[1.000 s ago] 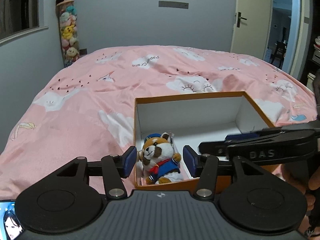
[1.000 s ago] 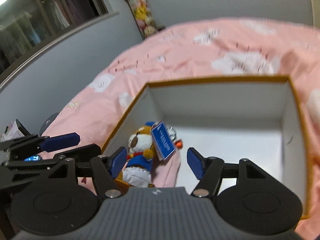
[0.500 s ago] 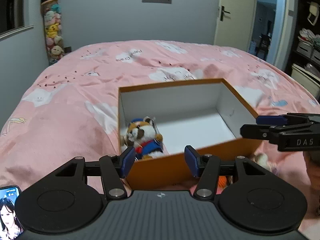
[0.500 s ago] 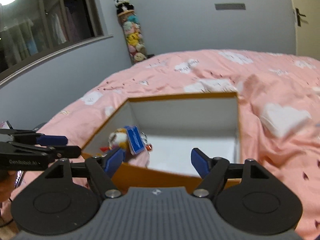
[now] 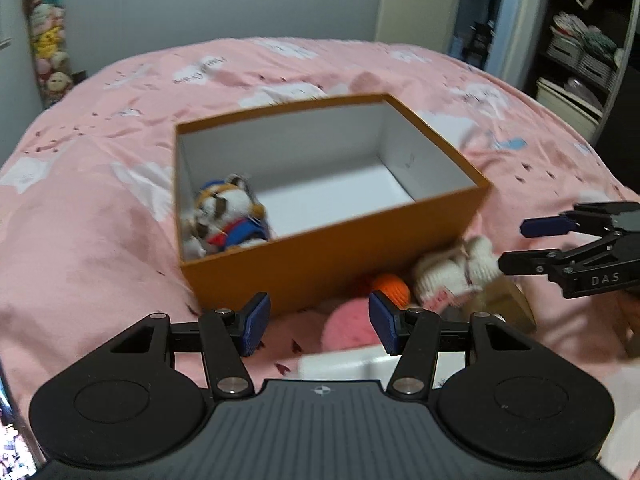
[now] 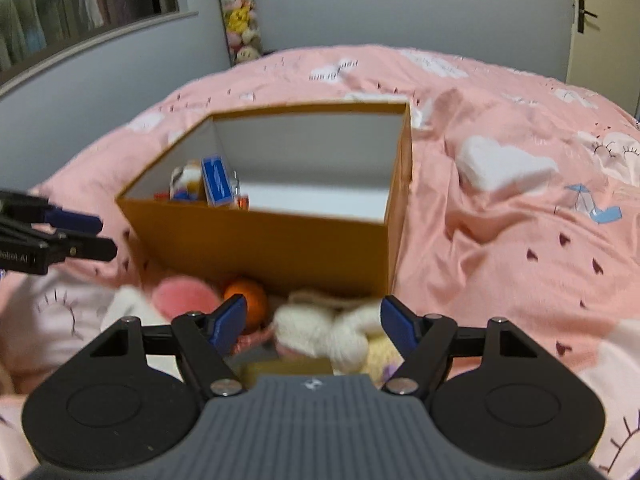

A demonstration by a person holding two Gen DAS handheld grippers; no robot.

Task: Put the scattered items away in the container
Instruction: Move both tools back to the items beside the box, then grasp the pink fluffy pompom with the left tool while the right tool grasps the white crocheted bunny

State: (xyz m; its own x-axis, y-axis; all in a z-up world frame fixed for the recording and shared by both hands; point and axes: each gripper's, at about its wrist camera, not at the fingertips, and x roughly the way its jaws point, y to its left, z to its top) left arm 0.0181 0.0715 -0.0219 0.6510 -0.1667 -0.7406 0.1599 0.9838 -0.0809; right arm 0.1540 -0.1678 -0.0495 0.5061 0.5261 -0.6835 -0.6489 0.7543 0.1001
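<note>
1. Both grippers have been pulled back from over the orange box to its near side; a second ago they were held above the box interior.
2. The left gripper is seen with its jaws apart and nothing between them; the bedspread and the near box wall lie ahead of it.
3. The right gripper is likewise wide and empty, with a white plush seen between its fingers, untouched.
4. The fox plush with the blue tag is left inside the box, at its left corner.
5. Scattered items, newly in view, are bunched against the near box wall: orange ball, pink round item, white plush, and a tan object, blurred.
6. The ball is partly hidden behind the right gripper's left finger.
</note>
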